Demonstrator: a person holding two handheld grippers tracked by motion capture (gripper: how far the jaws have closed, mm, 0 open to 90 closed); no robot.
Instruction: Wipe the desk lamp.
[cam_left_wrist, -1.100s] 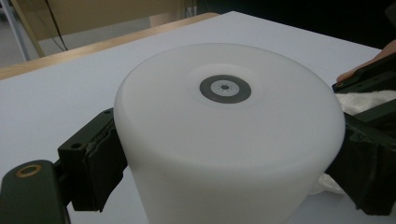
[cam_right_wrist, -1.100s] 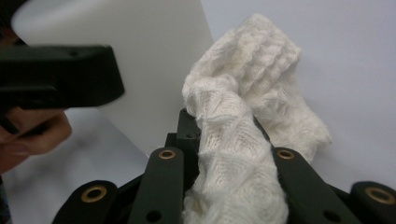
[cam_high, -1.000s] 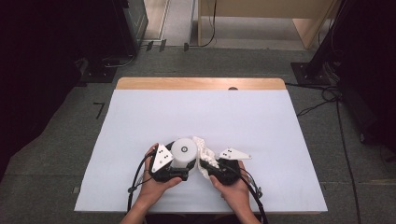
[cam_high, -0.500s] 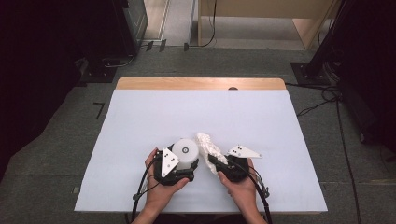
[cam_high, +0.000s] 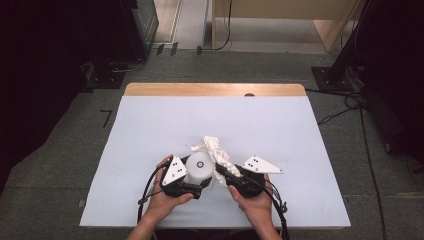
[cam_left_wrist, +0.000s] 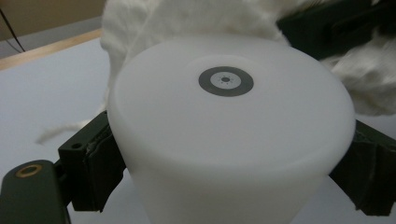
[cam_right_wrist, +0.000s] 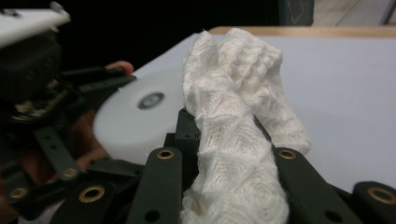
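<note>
A white plastic cup (cam_high: 200, 167) lies with its flat end and small grey ring mark (cam_left_wrist: 225, 80) toward the left gripper's camera. My left gripper (cam_high: 196, 176) is shut on it, with the black pads (cam_left_wrist: 95, 158) pressing both sides of the cup (cam_left_wrist: 224, 140). My right gripper (cam_high: 223, 173) is shut on a white waffle-knit cloth (cam_high: 214, 149). In the right gripper view the cloth (cam_right_wrist: 233, 121) rises bunched from between the jaws of the right gripper (cam_right_wrist: 229, 156), right next to the cup (cam_right_wrist: 135, 116). Behind the cup, the cloth (cam_left_wrist: 154, 23) lies against its far side.
Both hands work near the front edge of a table (cam_high: 150, 125) under a pale sheet. A wooden strip (cam_high: 215, 89) shows along its far edge. Dark equipment and cables (cam_high: 345, 100) stand on the grey floor around it.
The right gripper has lifted slightly with the cloth, whose free end now stands higher, just beyond the cup. The left hand and cup have barely moved.
</note>
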